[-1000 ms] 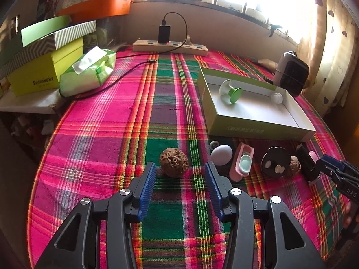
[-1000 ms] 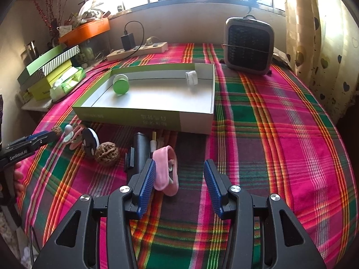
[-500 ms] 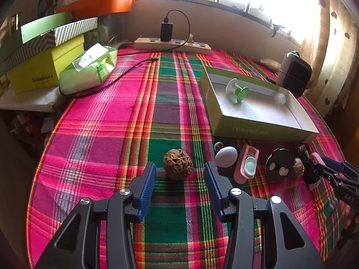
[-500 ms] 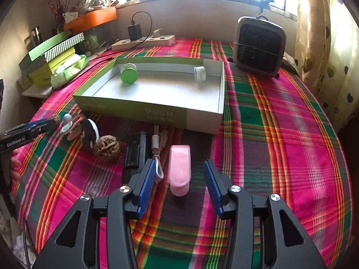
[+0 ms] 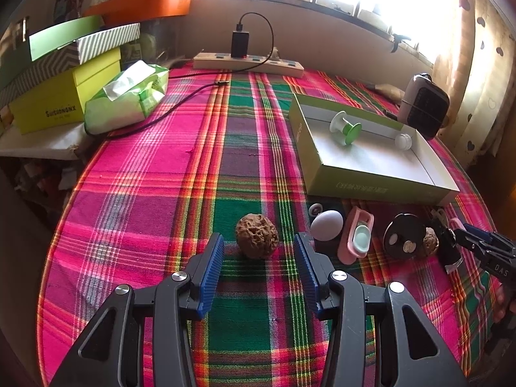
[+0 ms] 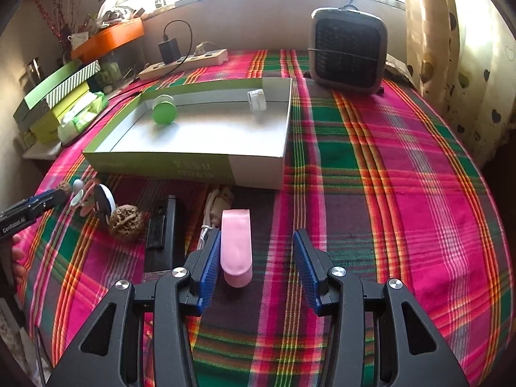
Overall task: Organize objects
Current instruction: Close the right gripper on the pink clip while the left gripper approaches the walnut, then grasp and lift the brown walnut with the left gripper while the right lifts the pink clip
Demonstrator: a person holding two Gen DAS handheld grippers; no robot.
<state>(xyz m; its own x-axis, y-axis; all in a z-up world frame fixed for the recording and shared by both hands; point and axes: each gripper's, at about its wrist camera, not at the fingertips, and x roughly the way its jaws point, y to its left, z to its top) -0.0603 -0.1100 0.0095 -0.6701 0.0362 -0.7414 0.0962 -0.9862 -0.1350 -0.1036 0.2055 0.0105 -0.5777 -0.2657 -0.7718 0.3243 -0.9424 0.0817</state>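
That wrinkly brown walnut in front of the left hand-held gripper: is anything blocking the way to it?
Nothing visible. The walnut lies alone on the plaid tablecloth, just ahead of the left hand-held gripper, whose jaws stand open on either side. The white egg-shaped thing sits off to its right, apart.

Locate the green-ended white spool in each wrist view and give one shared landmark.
Left wrist: the green-ended white spool lies upper right, inside the shallow green open box.
Right wrist: the spool lies upper left, in the box's far corner.
Shared landmark: the white power strip.
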